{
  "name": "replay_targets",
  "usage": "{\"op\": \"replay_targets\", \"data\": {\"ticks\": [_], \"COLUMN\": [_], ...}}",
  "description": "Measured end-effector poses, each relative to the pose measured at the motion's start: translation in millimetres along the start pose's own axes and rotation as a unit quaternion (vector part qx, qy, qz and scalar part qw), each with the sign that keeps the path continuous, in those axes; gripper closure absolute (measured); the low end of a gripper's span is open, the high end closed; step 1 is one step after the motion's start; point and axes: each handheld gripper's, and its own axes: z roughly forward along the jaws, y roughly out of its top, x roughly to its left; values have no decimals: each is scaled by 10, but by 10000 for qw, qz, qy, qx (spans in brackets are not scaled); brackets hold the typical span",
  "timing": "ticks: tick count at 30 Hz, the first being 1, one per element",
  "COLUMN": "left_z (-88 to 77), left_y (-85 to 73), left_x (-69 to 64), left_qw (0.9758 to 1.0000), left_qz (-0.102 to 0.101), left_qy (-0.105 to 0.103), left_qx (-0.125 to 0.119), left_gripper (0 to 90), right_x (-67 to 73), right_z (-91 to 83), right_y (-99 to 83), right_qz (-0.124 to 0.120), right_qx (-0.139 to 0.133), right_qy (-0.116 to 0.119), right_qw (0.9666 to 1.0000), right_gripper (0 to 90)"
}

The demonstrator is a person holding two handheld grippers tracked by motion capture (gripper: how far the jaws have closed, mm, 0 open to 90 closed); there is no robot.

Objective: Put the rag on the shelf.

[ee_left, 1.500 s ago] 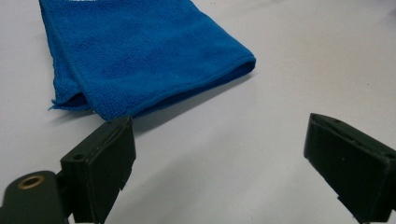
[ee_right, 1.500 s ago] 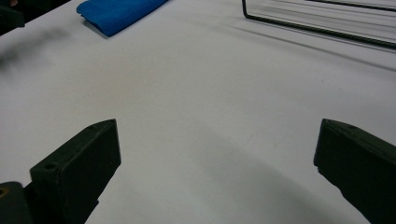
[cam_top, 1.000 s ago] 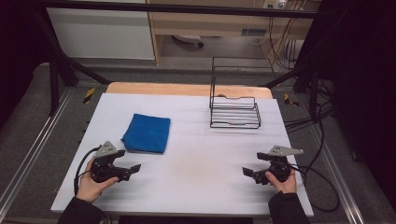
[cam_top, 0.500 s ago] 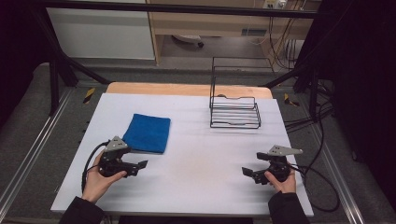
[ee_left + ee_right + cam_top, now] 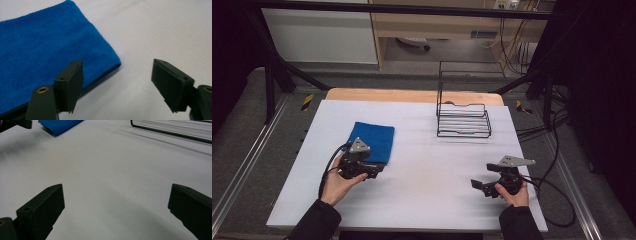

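folded blue terry towel (image 5: 45, 50) was seen lying ungrasped on the white table (image 5: 432, 150), left of the black wire rack (image 5: 463, 120). left gripper (image 5: 117, 87), jaws spread, was poised at its corner; right gripper (image 5: 115, 212) was spread, idle. nothing was judged done.

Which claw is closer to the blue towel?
The left. The left gripper sits open at the blue towel's near corner, one jaw over its edge. The right gripper is open too, far across the white table, nearer the wire rack.
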Motion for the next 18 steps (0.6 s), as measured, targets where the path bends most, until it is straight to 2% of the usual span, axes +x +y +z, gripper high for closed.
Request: {"op": "replay_targets", "data": {"ticks": [5,7,8,11,14,18], "left_z": [208,239,296,345,440,488], "left_y": [91,100,112,113,101,87], "left_x": [-16,-14,-22,-32,-38,-6], "left_qw": [10000,9999,9997,9997,9992,9989], "left_qz": [-31,13,84,78,181,130], "left_qy": [38,71,174,170,241,277], "left_qx": [31,79,135,160,266,349], "left_gripper": [347,384,400,433,488,543], "right_x": [0,-1,-1,-1,-2,1], "right_z": [-3,-2,1,2,3,5], "right_y": [1,1,1,1,1,1], "right_qz": [7,3,3,8,6,18], "right_qx": [-8,-1,2,10,-2,-2], "right_qy": [-1,3,0,-2,-1,10], "right_qw": [10000,10000,10000,10000,10000,10000], "right_gripper": [13,12,12,13,13,13]}}
